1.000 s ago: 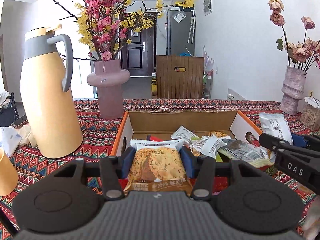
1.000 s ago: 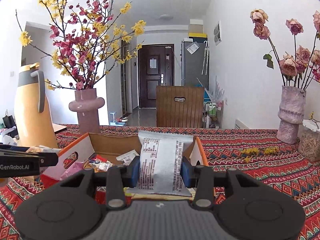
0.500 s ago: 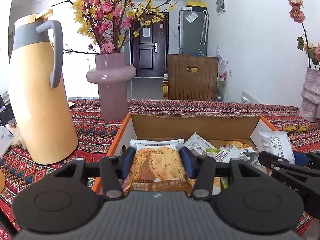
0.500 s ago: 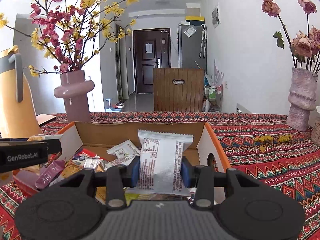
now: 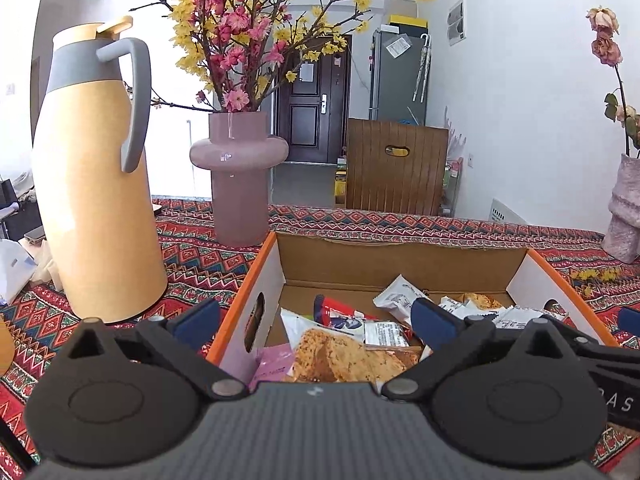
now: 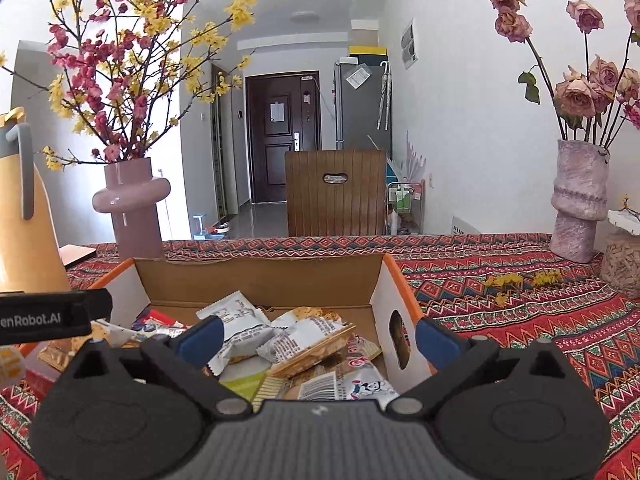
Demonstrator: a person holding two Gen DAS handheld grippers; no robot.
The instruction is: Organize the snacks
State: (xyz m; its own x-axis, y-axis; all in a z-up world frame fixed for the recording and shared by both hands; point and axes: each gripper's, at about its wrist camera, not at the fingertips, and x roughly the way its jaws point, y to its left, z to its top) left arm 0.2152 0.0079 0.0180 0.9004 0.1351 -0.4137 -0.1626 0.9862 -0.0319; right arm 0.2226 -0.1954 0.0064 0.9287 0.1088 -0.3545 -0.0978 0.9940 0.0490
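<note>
Snack packets (image 6: 280, 344) lie heaped in the open cardboard box (image 5: 400, 268) on the patterned tablecloth (image 6: 520, 304). We see the left gripper (image 5: 316, 320) with its jaws spread wide and empty, straddling the box's left wall; a crumbly orange-brown biscuit packet (image 5: 340, 356) rests inside just beyond it. The right gripper (image 6: 316, 334) likewise stands apart and empty, straddling the right wall, with white packets just ahead. To the far left we note a yellow jug (image 5: 96, 184) and a pink vase (image 5: 239, 176); another vase with dried roses (image 6: 580, 200) stands far right.
</note>
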